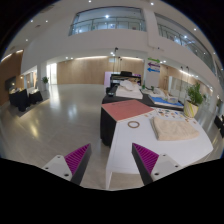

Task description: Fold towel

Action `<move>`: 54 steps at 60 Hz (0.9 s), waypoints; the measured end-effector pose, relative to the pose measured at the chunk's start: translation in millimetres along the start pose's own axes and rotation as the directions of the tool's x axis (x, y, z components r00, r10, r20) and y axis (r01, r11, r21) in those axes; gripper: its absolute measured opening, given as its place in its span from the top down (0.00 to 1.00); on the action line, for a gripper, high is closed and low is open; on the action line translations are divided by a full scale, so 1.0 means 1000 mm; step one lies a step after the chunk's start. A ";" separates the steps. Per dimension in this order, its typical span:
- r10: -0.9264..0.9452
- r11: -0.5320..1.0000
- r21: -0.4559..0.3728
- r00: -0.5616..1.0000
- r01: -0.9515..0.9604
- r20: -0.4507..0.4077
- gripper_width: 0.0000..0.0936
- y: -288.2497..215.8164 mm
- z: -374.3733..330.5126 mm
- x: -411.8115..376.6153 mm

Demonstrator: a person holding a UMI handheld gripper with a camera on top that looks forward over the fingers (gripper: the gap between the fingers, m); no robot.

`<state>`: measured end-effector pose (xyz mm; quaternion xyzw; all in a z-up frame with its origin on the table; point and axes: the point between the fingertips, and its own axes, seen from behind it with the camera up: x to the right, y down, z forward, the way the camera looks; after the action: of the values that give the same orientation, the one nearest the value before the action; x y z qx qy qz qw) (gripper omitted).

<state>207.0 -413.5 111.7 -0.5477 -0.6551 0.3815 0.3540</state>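
Note:
A cream towel [171, 126] lies folded or bunched on a white table [150, 146] ahead and to the right of my fingers. My gripper [110, 160] is open and empty, held above the table's near left edge. Its magenta pads [78, 156] stand wide apart, with the floor under the left one and the table top under the right one. The towel lies well beyond the right finger, not touched.
A dark table with a pink top [128, 110] stands just behind the white table. More desks [128, 90] and a plant [194, 97] are farther back. A small dark ring [133, 125] lies on the white table. Shiny open floor [60, 125] spreads to the left.

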 end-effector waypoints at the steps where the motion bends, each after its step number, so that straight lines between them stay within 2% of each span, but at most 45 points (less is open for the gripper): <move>1: -0.001 1.000 0.001 1.000 0.001 -0.007 0.08 0.000 0.000 0.002; 9: -0.025 1.000 0.006 0.997 0.025 -0.072 0.09 -0.010 0.007 0.039; 11: -0.027 1.000 0.007 0.996 0.028 -0.086 0.09 -0.018 0.031 0.071; 19: -0.020 1.000 0.014 0.985 0.022 -0.171 0.09 -0.026 0.044 0.125; 30: 0.001 0.999 0.032 0.974 0.007 -0.226 0.09 -0.039 0.066 0.193; 43: -0.016 1.000 0.017 0.975 0.020 -0.223 0.09 -0.042 0.130 0.247; 54: -0.010 0.998 -0.059 0.983 0.000 -0.182 0.09 -0.020 0.206 0.264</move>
<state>-23.0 -177.9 46.6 -0.5889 -0.6323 0.3093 0.3971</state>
